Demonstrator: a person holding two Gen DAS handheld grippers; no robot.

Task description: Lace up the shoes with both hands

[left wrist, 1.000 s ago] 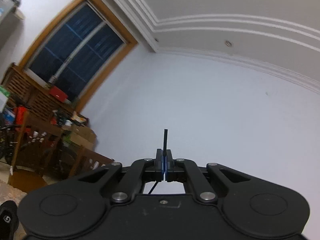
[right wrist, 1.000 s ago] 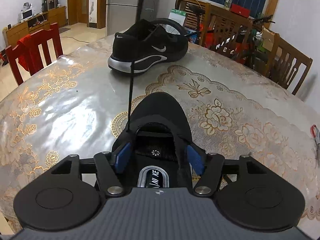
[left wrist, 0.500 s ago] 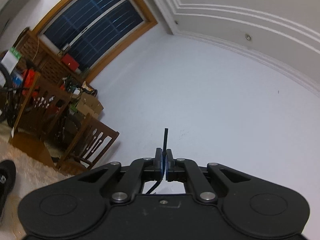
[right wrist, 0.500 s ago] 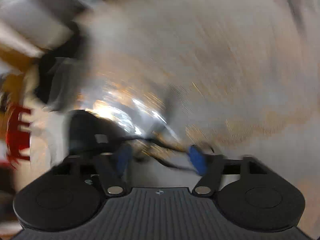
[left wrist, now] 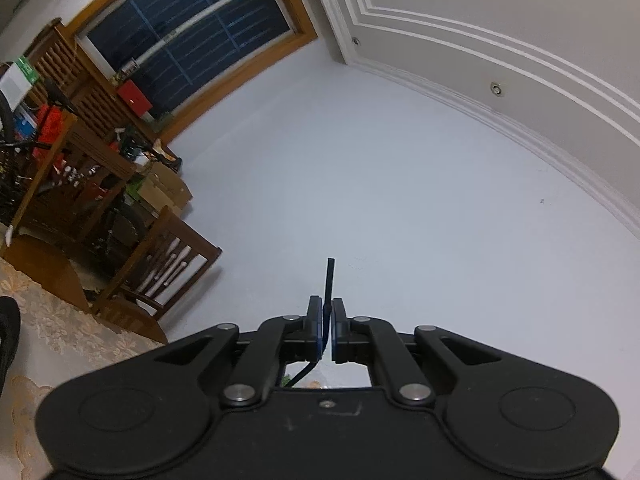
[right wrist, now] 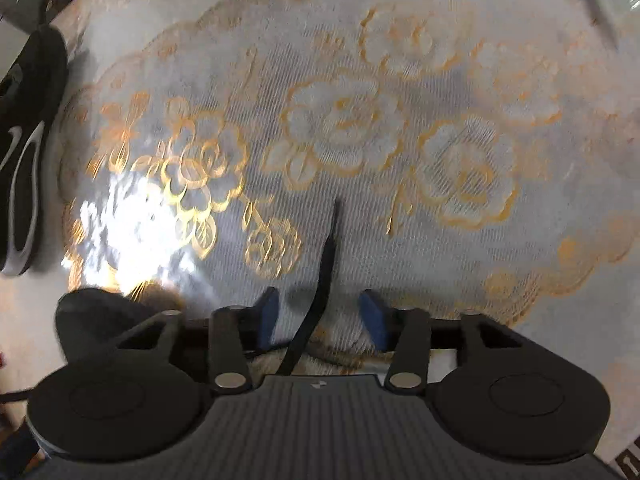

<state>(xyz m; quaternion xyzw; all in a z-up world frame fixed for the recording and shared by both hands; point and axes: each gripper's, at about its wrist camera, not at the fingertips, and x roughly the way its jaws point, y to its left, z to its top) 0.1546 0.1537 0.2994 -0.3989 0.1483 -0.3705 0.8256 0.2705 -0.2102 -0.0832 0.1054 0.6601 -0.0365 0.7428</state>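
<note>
Free room, right wrist view: lace-patterned tablecloth [right wrist: 340, 128] bare ahead and to the right — wide passage there. Obstacles: 1 black shoe [right wrist: 24, 152] at the left edge; 1 dark rounded shoe part [right wrist: 92, 312] low left, just beside the right gripper [right wrist: 320, 316]; black shoelace [right wrist: 324, 276] lying between its closing jaws, untouched. Left wrist view: open air before the white wall [left wrist: 380, 184]; 2 wooden chairs [left wrist: 160, 272] and clutter crowd the left — no passage there.

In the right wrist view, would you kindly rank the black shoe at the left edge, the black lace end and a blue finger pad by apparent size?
1. black shoe, though cut off by the frame edge.
2. lace end.
3. blue finger pad, much nearer the camera, so true sizes stay unsure.
</note>
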